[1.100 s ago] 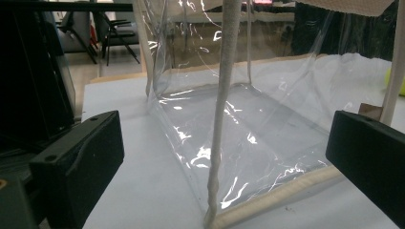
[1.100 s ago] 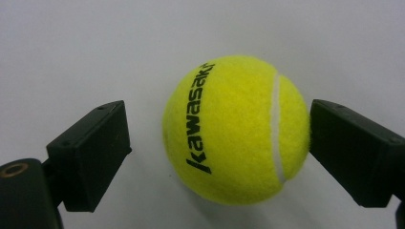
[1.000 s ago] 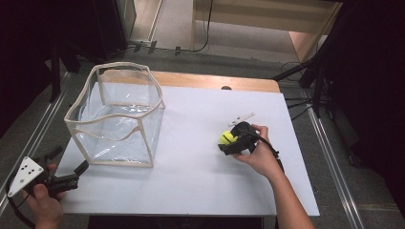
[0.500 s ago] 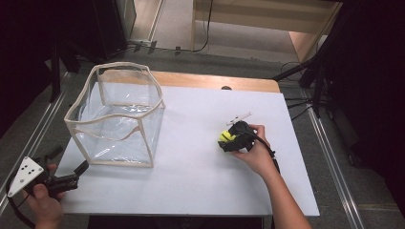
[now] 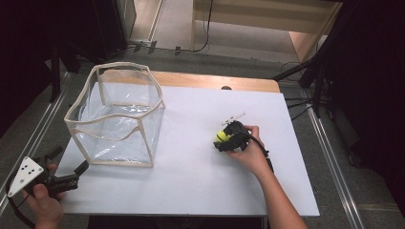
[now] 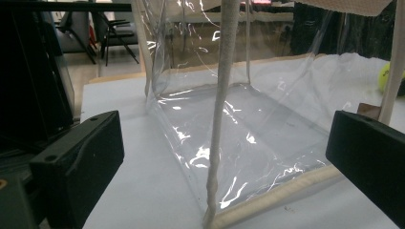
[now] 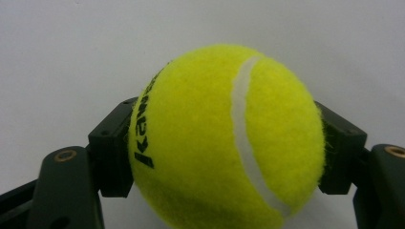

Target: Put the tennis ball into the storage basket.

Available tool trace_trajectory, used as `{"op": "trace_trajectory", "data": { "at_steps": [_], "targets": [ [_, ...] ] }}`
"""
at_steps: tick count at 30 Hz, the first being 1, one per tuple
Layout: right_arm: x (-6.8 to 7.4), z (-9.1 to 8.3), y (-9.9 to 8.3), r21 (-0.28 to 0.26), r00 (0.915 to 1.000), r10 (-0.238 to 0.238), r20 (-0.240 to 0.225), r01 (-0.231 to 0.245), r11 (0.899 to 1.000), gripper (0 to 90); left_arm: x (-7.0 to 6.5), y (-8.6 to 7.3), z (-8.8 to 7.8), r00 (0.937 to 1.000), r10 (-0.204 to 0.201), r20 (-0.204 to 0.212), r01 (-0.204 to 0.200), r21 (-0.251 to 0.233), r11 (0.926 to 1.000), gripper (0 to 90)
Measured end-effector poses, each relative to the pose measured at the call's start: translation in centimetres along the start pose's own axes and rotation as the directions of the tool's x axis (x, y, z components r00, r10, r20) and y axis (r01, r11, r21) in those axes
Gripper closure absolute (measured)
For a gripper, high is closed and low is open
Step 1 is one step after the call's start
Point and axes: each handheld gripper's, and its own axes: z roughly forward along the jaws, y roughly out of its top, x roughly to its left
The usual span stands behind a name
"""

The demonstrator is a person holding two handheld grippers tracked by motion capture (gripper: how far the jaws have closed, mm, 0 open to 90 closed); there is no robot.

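Note:
A yellow tennis ball (image 5: 221, 137) lies on the white table (image 5: 191, 186), right of centre. My right gripper (image 5: 225, 140) is shut on it. In the right gripper view both black pads (image 7: 112, 152) press the ball (image 7: 227, 138) from either side. These jaws have just been closing, with the ball between them. A clear plastic bag with cream piping (image 5: 114, 114) stands open-topped at the left. My left gripper (image 5: 71, 174) is held off the front-left corner, open, aimed at the bag's near corner seam (image 6: 217, 143). Through the bag wall the ball (image 6: 386, 76) shows far off.
A wooden strip (image 5: 210, 81) runs along the table's far edge. Metal rails (image 5: 329, 162) flank both sides. A person's right forearm (image 5: 282, 205) lies over the table's front right. Bare tabletop stretches between the bag and the ball.
The right hand has settled slightly leftward onto the ball. The left hand and the bag stay where they were.

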Motion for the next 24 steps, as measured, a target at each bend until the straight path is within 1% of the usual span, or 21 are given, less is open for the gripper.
{"op": "trace_trajectory", "data": {
  "at_steps": [3,10,18,19,20,21,24],
  "targets": [
    [-0.1,0.0,0.0,0.001,0.9999,0.008,-0.009,-0.008,1.0,23.9,0.0,0.0,0.0,1.0,-0.001,0.0,0.001,0.0,1.0,0.0],
    [-0.1,-0.5,-0.1,0.006,0.9998,0.016,-0.014,-0.016,1.0,23.9,0.0,0.0,0.0,1.0,-0.002,0.0,0.002,0.0,1.0,0.0],
    [0.0,-1.6,0.5,-0.017,0.9999,0.004,-0.015,-0.004,1.0,23.9,-0.1,0.0,0.0,1.0,-0.001,0.0,0.001,0.003,1.0,0.0],
    [0.1,-1.7,0.6,-0.021,0.9999,-0.004,-0.013,0.004,1.0,23.9,-0.1,0.0,0.0,1.0,-0.001,0.0,0.001,0.003,1.0,0.0],
    [0.4,-2.0,0.9,-0.024,0.9998,-0.007,-0.018,0.006,1.0,23.9,-0.1,0.0,0.0,1.0,-0.001,0.0,0.001,0.003,1.0,0.0],
    [0.4,-2.0,1.0,-0.031,0.9996,-0.019,-0.02,0.019,0.999,23.9,-0.1,0.0,0.0,1.0,-0.001,-0.001,0.001,0.003,1.0,0.0],
    [0.7,-2.3,1.3,-0.033,0.9994,-0.025,-0.025,0.024,0.999,23.9,0.0,0.0,0.0,1.0,-0.001,-0.001,0.001,0.001,1.0,0.0]
  ]
}}
